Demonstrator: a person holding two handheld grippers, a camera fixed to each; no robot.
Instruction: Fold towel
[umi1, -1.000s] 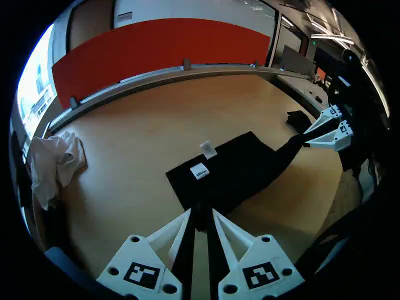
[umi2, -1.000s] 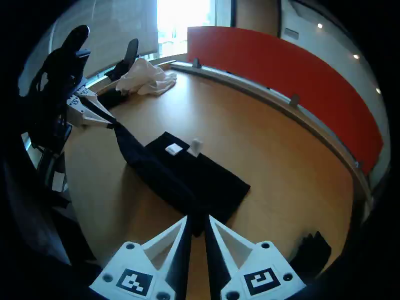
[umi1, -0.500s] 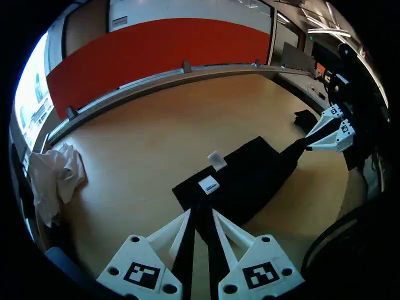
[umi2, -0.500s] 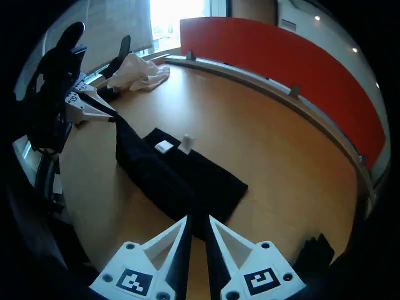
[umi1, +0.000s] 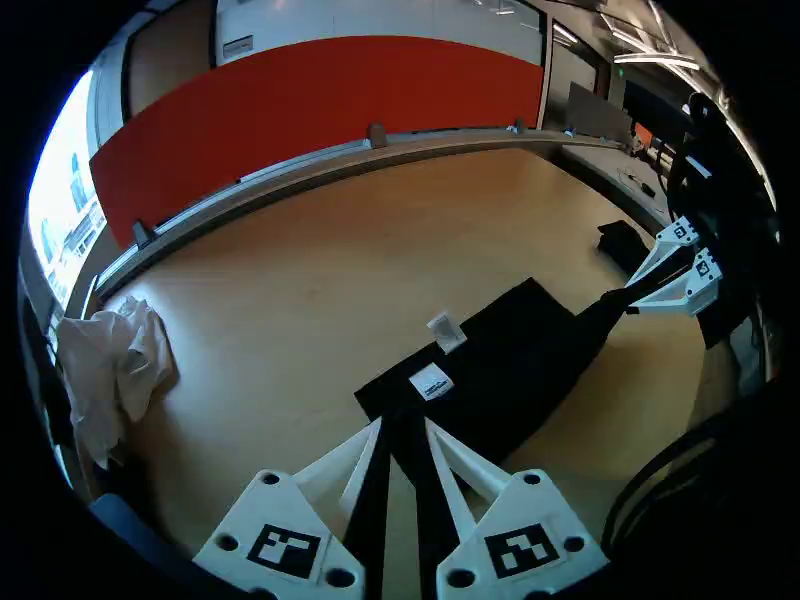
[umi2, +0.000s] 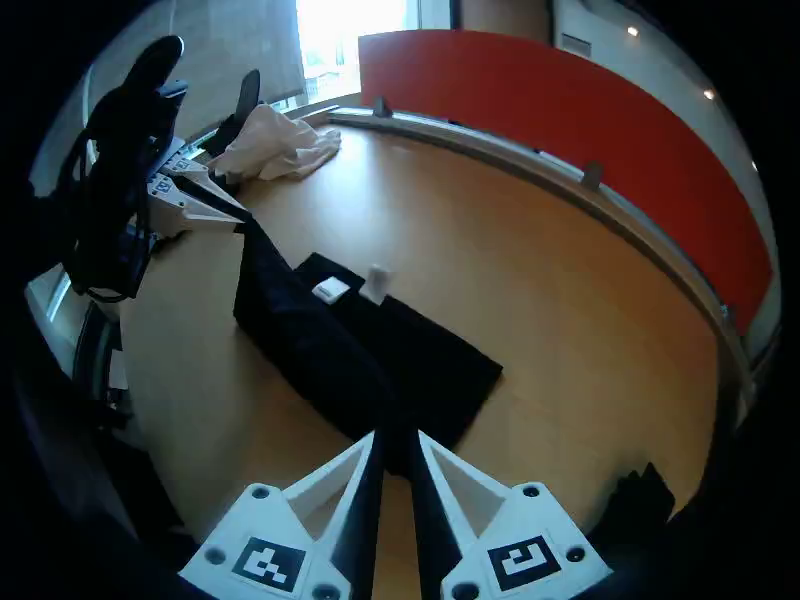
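A black towel (umi1: 500, 365) (umi2: 340, 350) with two white tags (umi1: 432, 382) lies on the wooden table, its near edge lifted. My left gripper (umi1: 403, 440) is shut on one corner of that edge. In the left gripper view the right gripper (umi1: 618, 300) stands farther off at the right, pinching the opposite corner. My right gripper (umi2: 397, 445) is shut on its corner of the towel. In the right gripper view the left gripper (umi2: 238, 222) holds the far corner raised at the upper left, and the cloth hangs taut between the two.
A crumpled white cloth (umi1: 110, 360) (umi2: 275, 145) lies at the table's end by the window. A small dark bundle (umi1: 622, 240) (umi2: 635, 500) sits near the other end. A red partition (umi1: 320, 100) runs along the far edge. Black chairs (umi2: 130, 120) stand behind the left gripper.
Both grippers have carried the held towel edge up and toward the far side. The lifted part stands higher, and the tags sit closer to my left gripper.
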